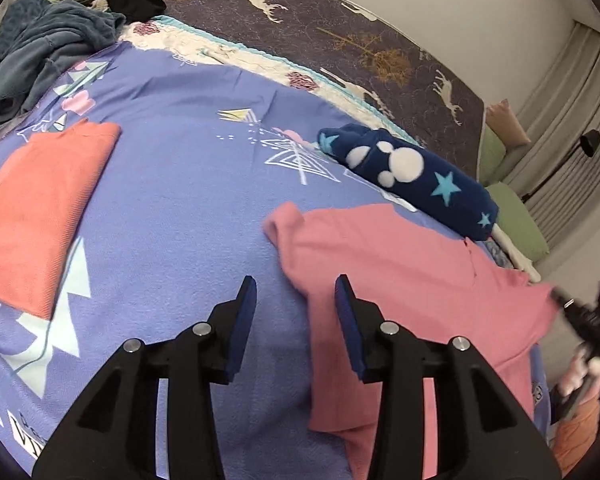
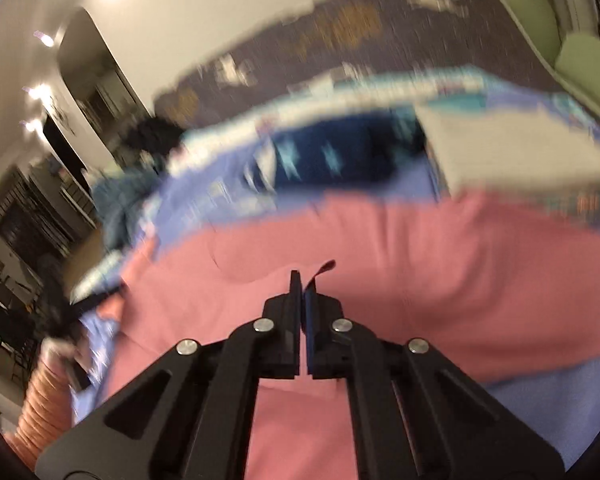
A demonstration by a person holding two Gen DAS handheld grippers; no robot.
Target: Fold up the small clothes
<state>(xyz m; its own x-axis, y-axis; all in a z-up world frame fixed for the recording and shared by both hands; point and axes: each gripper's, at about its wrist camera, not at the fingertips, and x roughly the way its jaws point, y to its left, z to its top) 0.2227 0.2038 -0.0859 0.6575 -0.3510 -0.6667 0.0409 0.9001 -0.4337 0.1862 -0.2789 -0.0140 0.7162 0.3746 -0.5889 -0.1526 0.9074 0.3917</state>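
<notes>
A pink garment (image 1: 400, 272) lies spread on the purple patterned blanket (image 1: 188, 184). My left gripper (image 1: 296, 292) is open and empty, hovering over the garment's left edge. My right gripper (image 2: 302, 284) is shut on the pink garment (image 2: 380, 248), pinching a fold of it near a small red tag (image 2: 326, 268). The right wrist view is motion-blurred. The right gripper (image 1: 568, 304) also shows at the garment's right edge in the left wrist view. A folded orange garment (image 1: 36, 208) lies on the left of the blanket.
A rolled navy fleece with stars (image 1: 412, 176) lies behind the pink garment. A pile of dark teal and black clothes (image 1: 60, 32) sits at the far left. A grey folded item (image 2: 512, 160) lies right of the navy fleece. Green cushions (image 1: 516, 220) lie beyond the bed's right edge.
</notes>
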